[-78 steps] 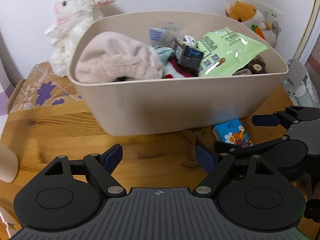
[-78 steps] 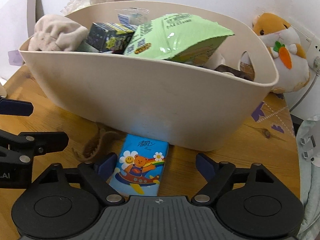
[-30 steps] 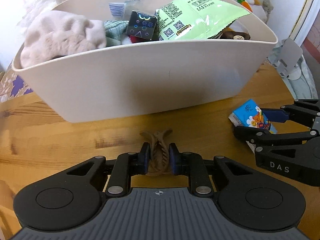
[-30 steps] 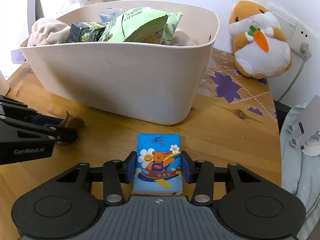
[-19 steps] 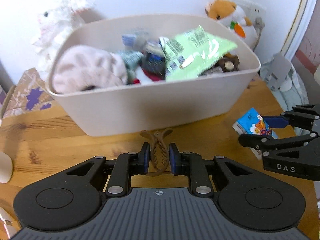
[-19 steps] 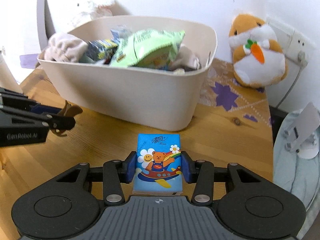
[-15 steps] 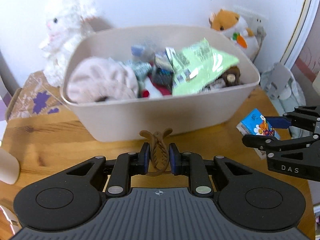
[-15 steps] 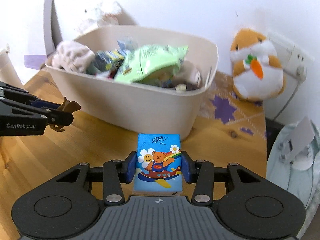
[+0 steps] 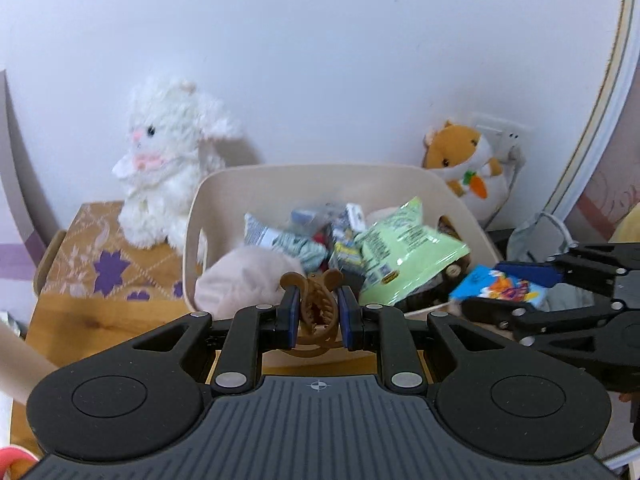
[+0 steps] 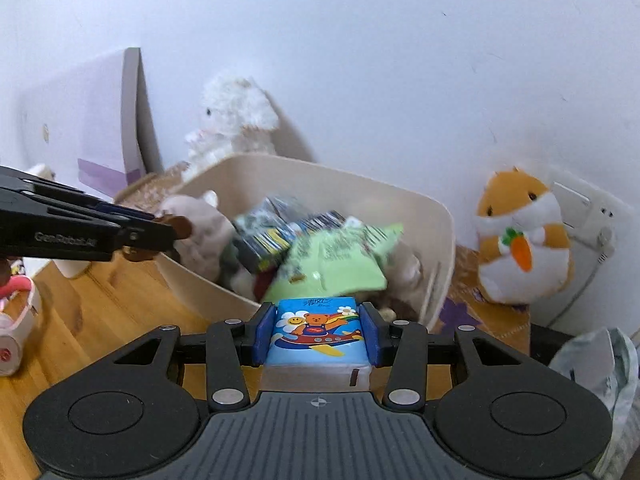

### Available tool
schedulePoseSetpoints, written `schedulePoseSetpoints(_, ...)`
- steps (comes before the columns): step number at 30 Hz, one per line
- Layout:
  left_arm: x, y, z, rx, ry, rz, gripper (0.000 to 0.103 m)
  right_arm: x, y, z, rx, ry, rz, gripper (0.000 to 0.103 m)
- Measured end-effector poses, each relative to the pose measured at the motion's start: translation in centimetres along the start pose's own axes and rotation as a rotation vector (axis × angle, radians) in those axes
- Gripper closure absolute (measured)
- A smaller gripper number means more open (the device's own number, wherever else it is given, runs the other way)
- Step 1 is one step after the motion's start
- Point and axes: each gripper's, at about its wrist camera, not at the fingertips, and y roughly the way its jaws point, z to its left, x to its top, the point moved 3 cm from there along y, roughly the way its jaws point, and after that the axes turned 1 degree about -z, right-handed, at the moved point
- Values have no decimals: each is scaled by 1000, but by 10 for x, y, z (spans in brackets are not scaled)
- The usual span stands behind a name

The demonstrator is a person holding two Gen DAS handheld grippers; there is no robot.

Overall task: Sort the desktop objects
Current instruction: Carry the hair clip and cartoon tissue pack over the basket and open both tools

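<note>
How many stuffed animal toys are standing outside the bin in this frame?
2: a white plush lamb behind the beige bin's left corner, and an orange hamster plush behind its right corner by the wall. Others may lie hidden inside the bin.

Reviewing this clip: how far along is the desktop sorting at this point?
Mostly done: the beige bin already holds a green snack bag, small boxes and a pink plush. In hand: the left gripper clamps a brown hair claw, the right gripper a blue tissue pack, both raised near the bin's front rim. Left: dropping both in.
</note>
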Motion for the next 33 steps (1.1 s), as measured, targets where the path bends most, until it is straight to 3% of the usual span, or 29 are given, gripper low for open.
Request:
schedulePoseSetpoints(8, 23, 4, 0, -2, 22, -44, 83, 39, -4, 2, -3, 5, -85, 60)
schedulePoseSetpoints(15, 51, 27, 6, 36, 58, -72, 83, 74, 26, 3, -34, -29, -130, 60)
schedulePoseSetpoints(25, 60, 76, 18, 99, 51, -13, 83, 75, 85, -11, -64, 38, -53, 60)
schedulePoseSetpoints(28, 56, 84, 19, 98, 51, 4, 83, 70, 97, -21, -31, 130, -18, 60)
schedulePoseSetpoints(31, 51, 89, 16, 111, 75, 17, 82, 64, 100, -26, -23, 196, -1, 49)
schedulePoseSetpoints(33, 48, 90, 14, 102, 88, 37, 70, 62, 96, -27, -35, 198, -5, 44)
